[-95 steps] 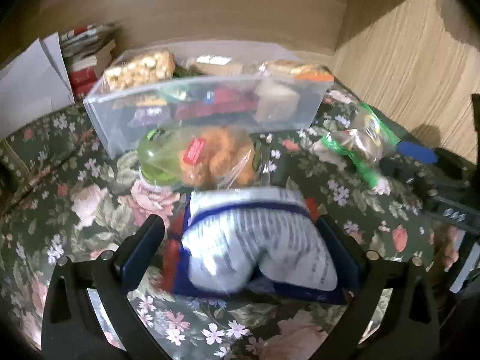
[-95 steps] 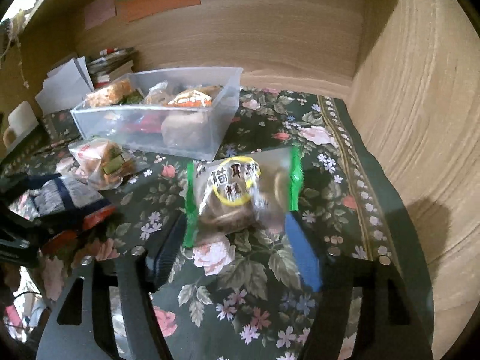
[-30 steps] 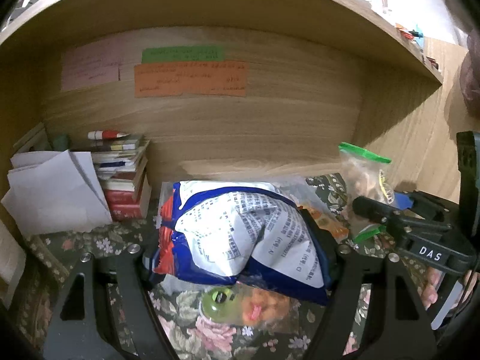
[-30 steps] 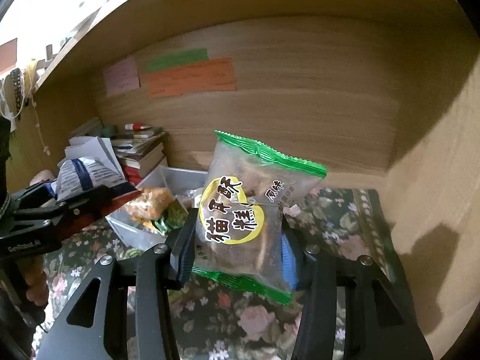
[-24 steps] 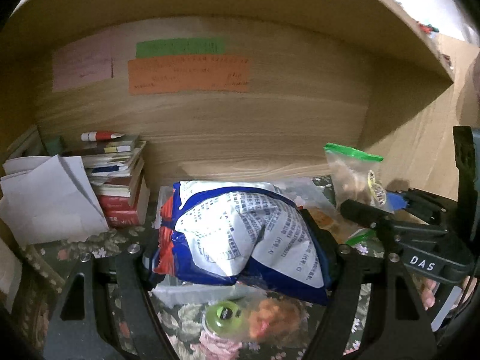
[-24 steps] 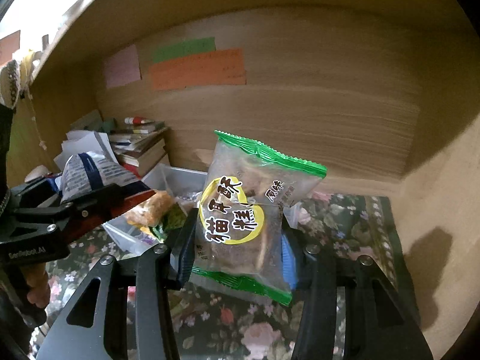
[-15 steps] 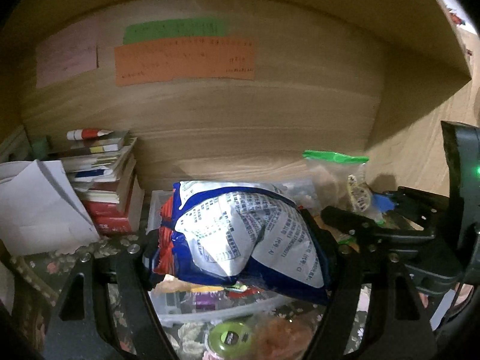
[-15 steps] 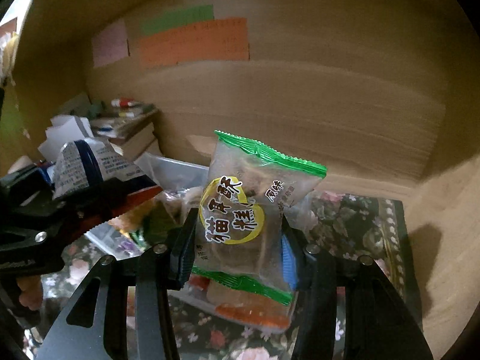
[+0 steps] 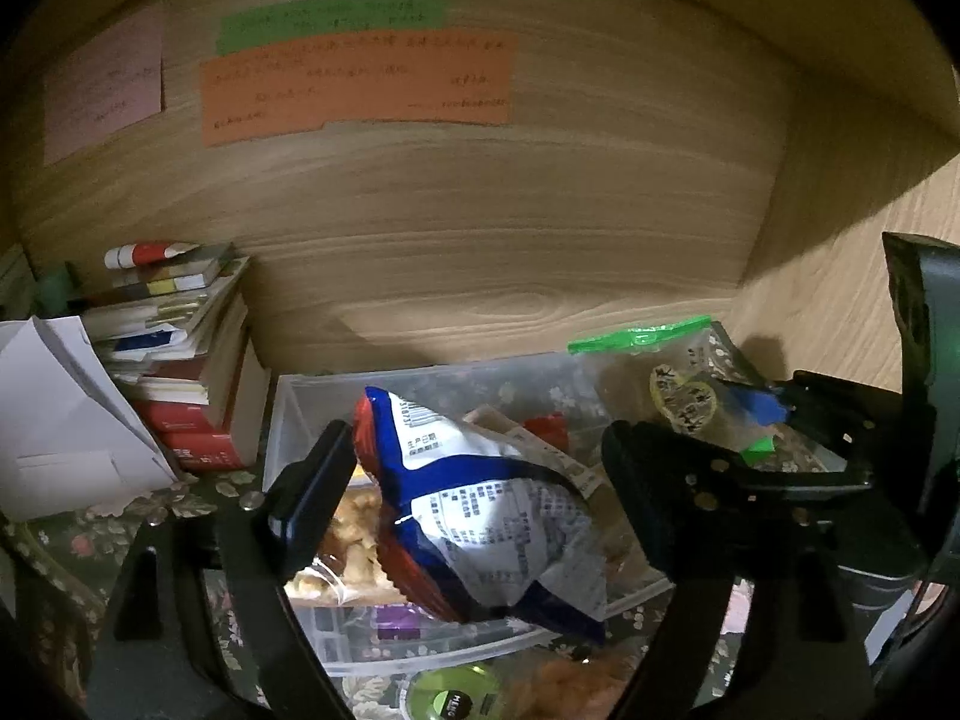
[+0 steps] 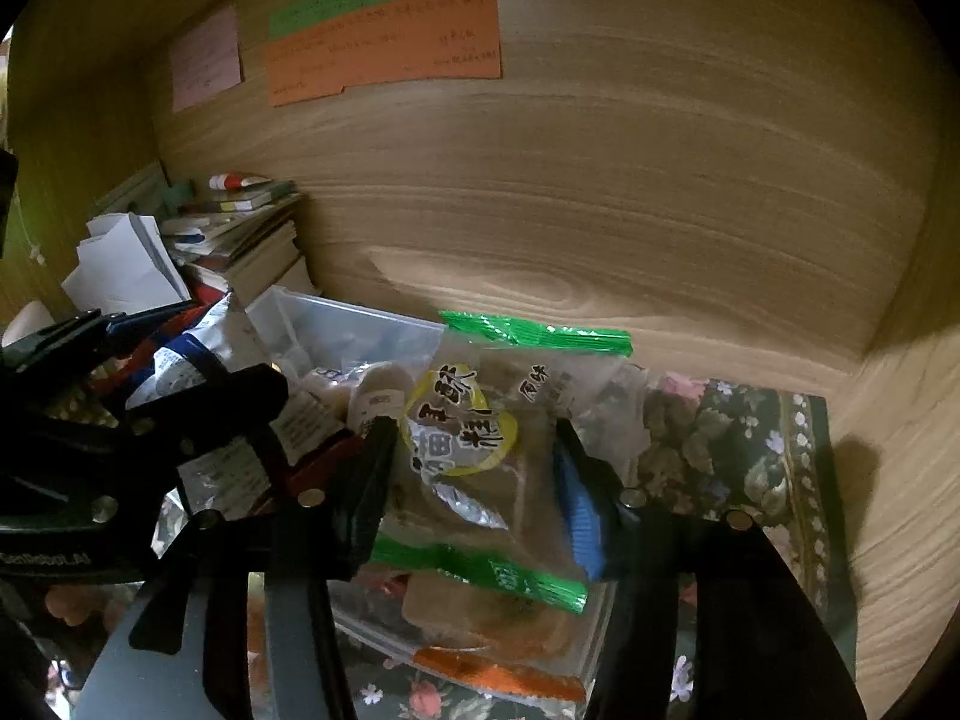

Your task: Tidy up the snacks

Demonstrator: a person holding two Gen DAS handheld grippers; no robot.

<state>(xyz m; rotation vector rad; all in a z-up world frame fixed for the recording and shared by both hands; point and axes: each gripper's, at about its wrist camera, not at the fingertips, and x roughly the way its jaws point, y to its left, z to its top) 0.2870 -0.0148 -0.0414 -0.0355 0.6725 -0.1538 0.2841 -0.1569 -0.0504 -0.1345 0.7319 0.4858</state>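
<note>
**While both packets hang over the bin, one is already slipping free**

As I look along both pairs of my fingers, each pair reaches over the clear rectangular plastic bin (image 9: 282, 420), which sits on a dark floral cloth (image 10: 720, 438) against a wooden back wall.

My left gripper (image 9: 477, 444) is over the left half of the bin. Its jaws have just been opening and now stand wide. The puffy blue, white and red foil snack bag (image 9: 492, 510) is between them, tilted. It is close against the left finger but clear of the right one, so I judge it is dropping into the bin.

My right gripper (image 10: 474, 429) is over the right half of the bin. Its jaws are narrow and have just eased open slightly. The clear plastic cake packet with green sealed ends and a yellow round label (image 10: 498, 480) stands between them, with both pads against its sides, so it looks held.

Inside the bin there are already several snacks, including a clear bag of golden puffed pieces (image 9: 354, 540) at the left.

By my reckoning, the sorting is well along. These two packets have yet to land. In front of the bin, on the cloth, a clear packet with a green disc and orange pieces (image 9: 456, 696) lies waiting to go in.
</note>
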